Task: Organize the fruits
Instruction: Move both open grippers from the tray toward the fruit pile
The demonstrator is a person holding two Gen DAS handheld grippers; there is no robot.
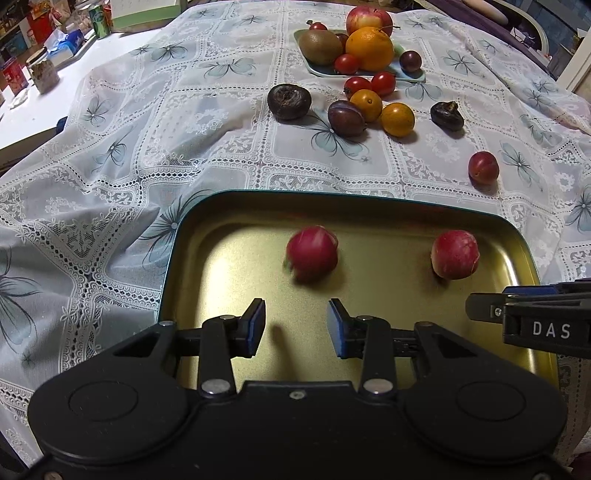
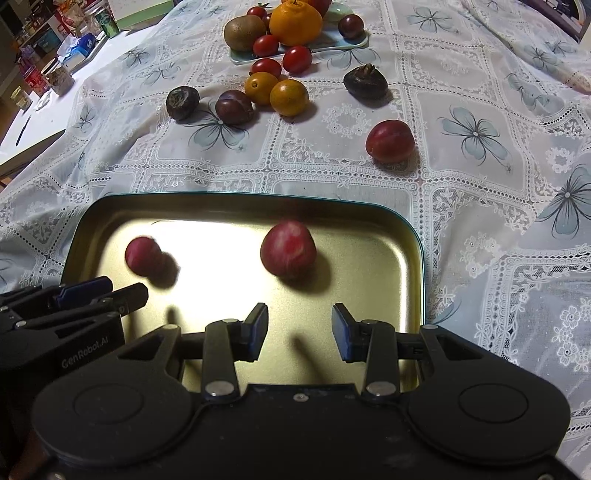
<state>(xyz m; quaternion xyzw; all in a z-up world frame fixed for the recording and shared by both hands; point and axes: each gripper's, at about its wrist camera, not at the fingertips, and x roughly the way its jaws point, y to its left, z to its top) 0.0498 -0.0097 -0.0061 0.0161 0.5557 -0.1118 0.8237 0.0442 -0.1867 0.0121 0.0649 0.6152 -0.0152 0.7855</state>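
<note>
Surface: lace tablecloth (image 1: pixel 147 155) with grey-blue flower print, covering the whole work area; cluttered white counter (image 1: pixel 33 110) at 10 o'clock in the left wrist view.
Tray: gold metal tray (image 1: pixel 229 295) with teal rim, directly under both grippers.
Left gripper (image 1: pixel 296 325): jaws parted, nothing between the blue pads, poised over the tray floor.
Right gripper (image 2: pixel 299 330): jaws parted with a clear gap, empty, over the tray's near edge.
Fruit in tray: two red plums. Blurred red plum (image 1: pixel 312 253) lies at 12 o'clock just ahead of the left gripper, not touching it. Second red plum (image 2: pixel 288 249) lies at 12 o'clock just ahead of the right gripper, also apart from the pads.
Cross-view: the right gripper enters the left wrist view at 3 o'clock; the left one shows at 9 o'clock in the right wrist view.
Loose fruit on cloth: a lone red plum (image 2: pixel 389 141) at 1 o'clock beyond the tray; two small oranges (image 2: pixel 288 96), a dark plum (image 2: pixel 233 107) and two dark brown wrinkled fruits (image 2: pixel 182 102) at 12 o'clock, farther off.
Plate: pale green plate (image 1: pixel 410 75) at 12 o'clock far end, holding a kiwi (image 1: pixel 319 47), large orange (image 1: pixel 369 48), apple (image 1: pixel 367 20) and cherry tomatoes (image 1: pixel 347 63).
</note>
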